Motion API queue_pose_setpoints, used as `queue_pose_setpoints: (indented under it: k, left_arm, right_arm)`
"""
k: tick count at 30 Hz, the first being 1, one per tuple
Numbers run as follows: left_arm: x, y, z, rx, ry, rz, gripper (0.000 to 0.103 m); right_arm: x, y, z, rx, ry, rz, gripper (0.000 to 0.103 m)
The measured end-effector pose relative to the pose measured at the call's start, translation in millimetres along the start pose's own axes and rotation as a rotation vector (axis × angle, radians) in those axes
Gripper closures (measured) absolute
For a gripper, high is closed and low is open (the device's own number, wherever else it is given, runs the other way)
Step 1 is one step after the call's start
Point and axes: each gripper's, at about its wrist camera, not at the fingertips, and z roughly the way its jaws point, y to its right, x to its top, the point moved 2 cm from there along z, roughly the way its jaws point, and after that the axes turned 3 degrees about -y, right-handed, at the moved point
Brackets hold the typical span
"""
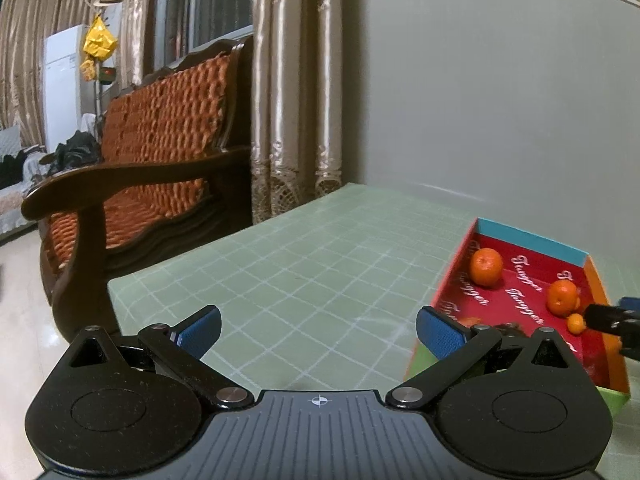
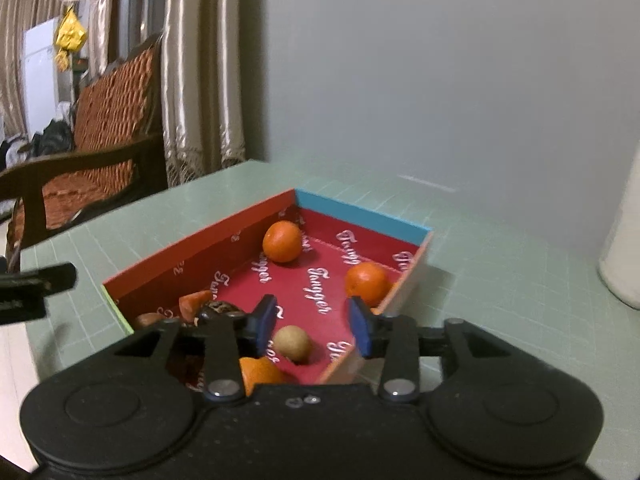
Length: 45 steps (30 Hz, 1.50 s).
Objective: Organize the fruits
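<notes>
A red cardboard box (image 2: 168, 264) with coloured walls sits on the green grid mat (image 1: 300, 264). It holds two mandarins (image 2: 282, 241) (image 2: 366, 283), a tan round fruit (image 2: 292, 343), an orange fruit at the near edge (image 2: 260, 374) and dark fruits (image 2: 220, 310). My right gripper (image 2: 314, 326) is open and empty, held over the box's near end above the tan fruit. My left gripper (image 1: 318, 326) is open and empty over the mat, left of the box (image 1: 532, 238). In the left wrist view the box holds two mandarins (image 1: 486, 267) (image 1: 562, 297) and a small orange fruit (image 1: 576, 323).
A wooden bench with orange cushions (image 1: 160, 132) stands left of the table, with curtains (image 1: 296, 80) behind it. A grey wall (image 2: 440, 80) backs the table. A white object (image 2: 624, 256) stands at the right on the mat. The right gripper's tip (image 1: 612, 318) shows in the left view.
</notes>
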Motion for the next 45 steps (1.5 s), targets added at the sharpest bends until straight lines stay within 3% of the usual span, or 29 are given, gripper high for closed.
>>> queue_pose_setpoints:
  k: [2, 6, 8, 11, 16, 25, 45]
  left_arm:
    - [0, 8, -2, -0.032, -0.007, 0.020, 0.000]
    - [1, 30, -15, -0.071, -0.023, 0.102, 0.000]
    - [2, 40, -31, -0.097, -0.019, 0.123, 0.000]
    - [6, 54, -57, -0.157, -0.023, 0.139, 0.000]
    - [10, 69, -101, -0.234, 0.002, 0.159, 0.000]
    - [9, 74, -141, -0.303, 0.011, 0.162, 0.000]
    - [3, 67, -144, -0.292, -0.016, 0.176, 0.000]
  right_arm:
    - [-2, 4, -16, -0.019, 0.027, 0.023, 0.035]
    - [-15, 12, -59, -0.085, 0.072, 0.052, 0.026]
    - [-23, 18, -78, -0.112, 0.082, 0.088, 0.014]
    - [-35, 27, -105, -0.144, 0.084, 0.150, 0.006]
    - [-50, 36, -146, -0.185, 0.112, 0.219, 0.004]
    - [-64, 37, -187, -0.221, 0.151, 0.249, 0.003]
    - [-70, 22, -201, -0.195, 0.166, 0.231, 0.003]
